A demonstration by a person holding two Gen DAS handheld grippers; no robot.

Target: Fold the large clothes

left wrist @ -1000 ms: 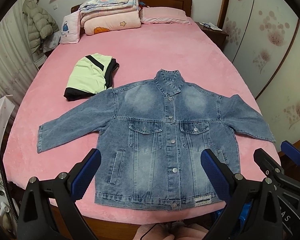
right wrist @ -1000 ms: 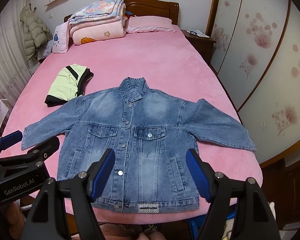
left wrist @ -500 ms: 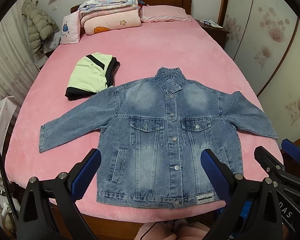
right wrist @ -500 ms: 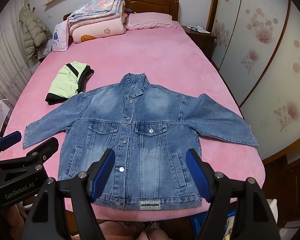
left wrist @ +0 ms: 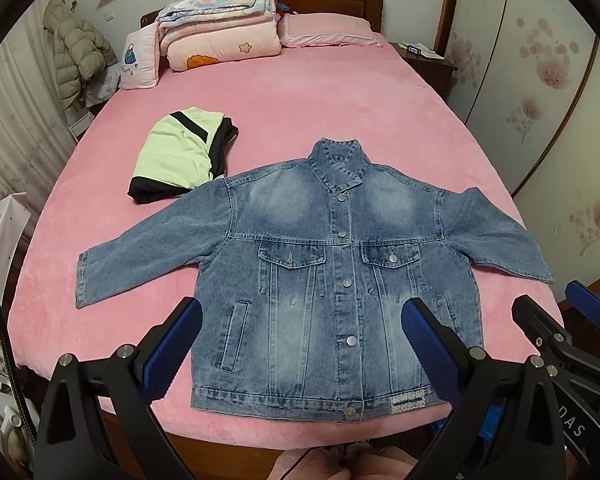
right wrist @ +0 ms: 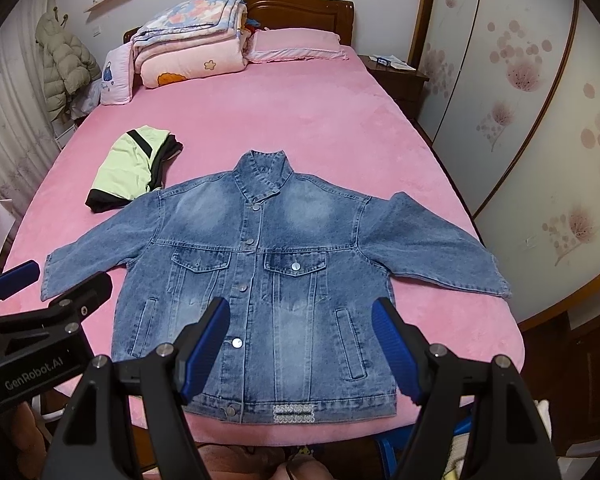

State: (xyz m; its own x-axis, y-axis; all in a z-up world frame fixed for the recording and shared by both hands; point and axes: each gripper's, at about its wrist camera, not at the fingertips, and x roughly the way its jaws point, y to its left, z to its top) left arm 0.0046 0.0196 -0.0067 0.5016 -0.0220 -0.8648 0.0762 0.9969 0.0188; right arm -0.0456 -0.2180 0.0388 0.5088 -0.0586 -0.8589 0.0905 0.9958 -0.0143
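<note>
A blue denim jacket (left wrist: 332,272) lies flat and buttoned on the pink bed (left wrist: 300,100), front up, both sleeves spread out, hem near the foot edge. It also shows in the right wrist view (right wrist: 268,280). My left gripper (left wrist: 300,344) is open and empty, held above the jacket's lower half. My right gripper (right wrist: 300,344) is open and empty, above the hem area. Each gripper appears at the side of the other's view: the right gripper (left wrist: 556,320) and the left gripper (right wrist: 52,292).
A folded green and black garment (left wrist: 180,156) lies on the bed left of the jacket's collar. Folded quilts (left wrist: 220,28) and a pillow (left wrist: 328,30) are at the headboard. A nightstand (left wrist: 424,60) and wardrobe doors (left wrist: 540,100) stand on the right.
Both grippers have risen and drawn back slightly, so the jacket sits a little lower in both views. The jacket has not moved. Both stay open.
</note>
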